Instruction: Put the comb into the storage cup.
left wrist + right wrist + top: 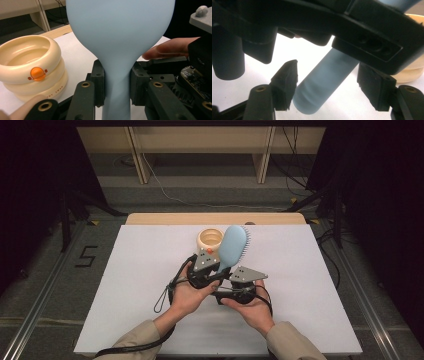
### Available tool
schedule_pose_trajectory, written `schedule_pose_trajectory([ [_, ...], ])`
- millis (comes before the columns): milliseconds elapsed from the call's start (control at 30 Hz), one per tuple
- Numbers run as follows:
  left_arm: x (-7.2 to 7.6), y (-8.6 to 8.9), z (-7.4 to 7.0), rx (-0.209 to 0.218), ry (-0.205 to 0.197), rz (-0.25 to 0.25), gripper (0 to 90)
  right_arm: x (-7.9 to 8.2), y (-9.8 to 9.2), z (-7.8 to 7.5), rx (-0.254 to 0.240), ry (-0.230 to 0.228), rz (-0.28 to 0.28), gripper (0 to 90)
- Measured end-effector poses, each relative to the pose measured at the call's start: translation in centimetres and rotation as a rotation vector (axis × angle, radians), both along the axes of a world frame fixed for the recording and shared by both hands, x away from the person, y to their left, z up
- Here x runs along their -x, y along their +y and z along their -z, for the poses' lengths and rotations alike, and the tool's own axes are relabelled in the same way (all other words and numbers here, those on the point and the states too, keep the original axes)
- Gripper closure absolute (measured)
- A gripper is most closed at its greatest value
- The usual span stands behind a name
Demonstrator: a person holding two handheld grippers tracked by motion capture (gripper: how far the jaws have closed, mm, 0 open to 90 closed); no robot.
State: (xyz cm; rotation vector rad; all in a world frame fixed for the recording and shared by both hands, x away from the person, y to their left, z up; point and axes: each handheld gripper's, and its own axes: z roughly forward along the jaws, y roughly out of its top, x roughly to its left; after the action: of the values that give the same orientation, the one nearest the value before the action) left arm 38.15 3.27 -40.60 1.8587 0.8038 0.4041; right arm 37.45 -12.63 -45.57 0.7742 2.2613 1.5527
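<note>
A light blue hairbrush [234, 245] [120, 37] is held tilted above the white table top, with its bristles facing right in the high view. My left gripper [221, 270] [117, 82] is shut on the neck of the brush, one pad pressing on each side. In the right gripper view the end of the brush's handle [324, 77] hangs below the left gripper's black body. My right gripper [223, 289] [329, 87] stands open around that end. Its left pad is close to the handle and its right pad is clearly apart from it.
A cream container [210, 239] [30, 65] [412, 70], shaped like stacked rings with an orange button, stands on the table just behind and to the left of the brush. The white table top [310, 285] spreads to both sides. Wooden furniture and cables lie on the floor beyond.
</note>
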Motion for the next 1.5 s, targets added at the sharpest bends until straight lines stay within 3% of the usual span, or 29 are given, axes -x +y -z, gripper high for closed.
schedule_pose_trajectory([
  [667,0.0,-0.2,0.3,0.001,0.008,0.0,69.7,0.1,-0.2,0.0,-0.019,0.006,-0.005,52.7],
  [933,0.1,-0.2,0.3,0.005,0.006,0.001,69.7,0.0,-0.4,0.0,-0.034,0.036,0.001,57.6],
  [1267,0.3,-0.5,0.3,-0.012,-0.015,0.007,69.6,-0.3,-1.0,0.0,-0.103,0.108,0.046,65.3],
  [1500,0.4,-0.6,0.2,-0.017,-0.016,0.013,69.4,-0.3,-1.2,-0.1,-0.104,0.126,0.068,67.1],
])
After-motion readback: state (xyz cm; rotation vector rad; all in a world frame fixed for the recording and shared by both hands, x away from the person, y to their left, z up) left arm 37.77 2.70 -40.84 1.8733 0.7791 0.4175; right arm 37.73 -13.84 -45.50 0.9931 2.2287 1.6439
